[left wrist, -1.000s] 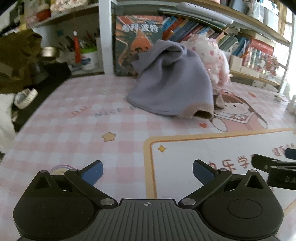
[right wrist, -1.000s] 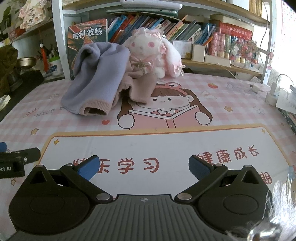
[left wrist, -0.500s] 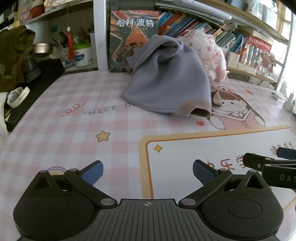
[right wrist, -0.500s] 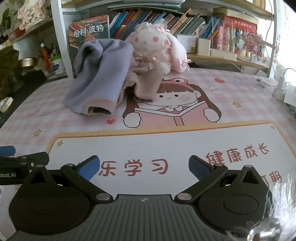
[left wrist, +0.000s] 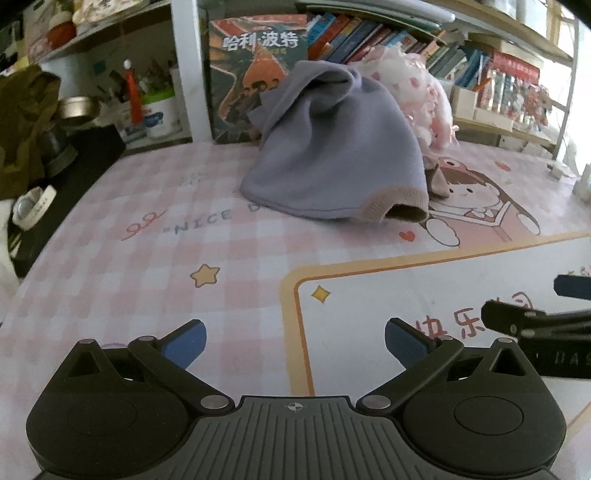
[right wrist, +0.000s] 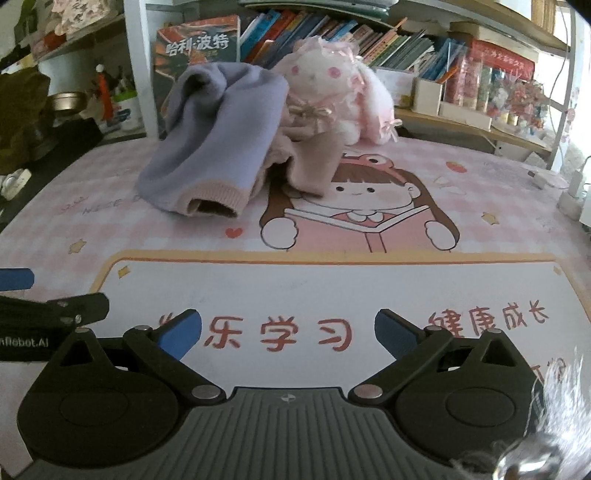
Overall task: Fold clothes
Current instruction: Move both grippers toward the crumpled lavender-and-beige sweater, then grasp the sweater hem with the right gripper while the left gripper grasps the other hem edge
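A crumpled lilac sweater with pink ribbed cuffs (left wrist: 332, 162) lies in a heap at the back of the desk, draped against a plush toy; it also shows in the right wrist view (right wrist: 218, 147). My left gripper (left wrist: 295, 343) is open and empty, low over the desk mat, well short of the sweater. My right gripper (right wrist: 288, 332) is open and empty over the mat's white panel. Each gripper shows at the edge of the other's view, the right one (left wrist: 546, 325) and the left one (right wrist: 48, 314).
A pink and white plush rabbit (right wrist: 332, 85) sits behind the sweater. Shelves of books (right wrist: 332, 33) line the back. A pink checked desk mat (left wrist: 147, 258) covers the desk. Dark objects and a metal bowl (left wrist: 77, 107) stand at the left; a charger and cable (right wrist: 572, 192) lie at the right.
Both grippers have moved forward toward the sweater, which looks nearer and larger. Both stay open and empty. The sweater has not moved.
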Demonstrator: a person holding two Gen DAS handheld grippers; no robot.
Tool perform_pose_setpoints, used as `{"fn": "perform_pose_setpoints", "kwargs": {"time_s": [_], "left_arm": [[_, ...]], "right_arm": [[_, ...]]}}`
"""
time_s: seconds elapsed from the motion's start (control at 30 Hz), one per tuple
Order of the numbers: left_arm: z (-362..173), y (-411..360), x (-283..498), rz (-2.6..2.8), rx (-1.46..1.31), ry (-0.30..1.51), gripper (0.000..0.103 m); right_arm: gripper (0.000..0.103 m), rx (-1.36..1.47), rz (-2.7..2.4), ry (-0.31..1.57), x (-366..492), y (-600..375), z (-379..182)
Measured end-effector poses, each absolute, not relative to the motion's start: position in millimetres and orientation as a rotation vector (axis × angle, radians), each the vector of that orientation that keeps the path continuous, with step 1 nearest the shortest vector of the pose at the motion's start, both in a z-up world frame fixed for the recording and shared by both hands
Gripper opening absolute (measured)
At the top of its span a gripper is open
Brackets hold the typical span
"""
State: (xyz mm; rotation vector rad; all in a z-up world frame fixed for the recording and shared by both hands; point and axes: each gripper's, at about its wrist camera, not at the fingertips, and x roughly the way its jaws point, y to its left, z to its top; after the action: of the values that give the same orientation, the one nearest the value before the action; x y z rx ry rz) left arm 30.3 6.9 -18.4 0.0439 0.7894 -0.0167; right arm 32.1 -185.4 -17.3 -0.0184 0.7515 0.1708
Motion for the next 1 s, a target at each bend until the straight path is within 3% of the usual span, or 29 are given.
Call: {"fn": "perform_pose_setpoints", "kwargs": {"time_s": [0.43, 0.57, 0.83, 0.87, 0.9, 0.93, 1.0], "left_arm": [[-22, 16, 77, -0.065, 0.063, 0.816, 0.103], [-19, 20, 86, -0.046, 0.128, 0.8, 0.102], [-15, 27, 85, -0.073, 0.257, 0.772, 0.102], [-15, 27, 84, -0.08, 0.271, 0.771, 0.102], [-15, 27, 84, -0.087, 0.281, 0.769, 0.102], [-14, 26, 84, -0.097, 0.293, 0.763, 0.102], [-13, 20, 83, -0.123, 0.328, 0.739, 0.102]], "right_arm": [[0.101, -0.014, 0.308, 0.815, 78, -178, -26], [0.096, -0.053, 0.348, 0.807, 95, -168, -26], [0.069, -0.145, 0.384, 0.794, 129, -144, -32], [0.055, -0.146, 0.388, 0.785, 133, -142, -31], [0.032, -0.153, 0.377, 0.773, 136, -141, -29], [0.021, -0.161, 0.364, 0.761, 139, -140, -27], [0.013, -0.109, 0.342, 0.721, 139, -148, -18]]}}
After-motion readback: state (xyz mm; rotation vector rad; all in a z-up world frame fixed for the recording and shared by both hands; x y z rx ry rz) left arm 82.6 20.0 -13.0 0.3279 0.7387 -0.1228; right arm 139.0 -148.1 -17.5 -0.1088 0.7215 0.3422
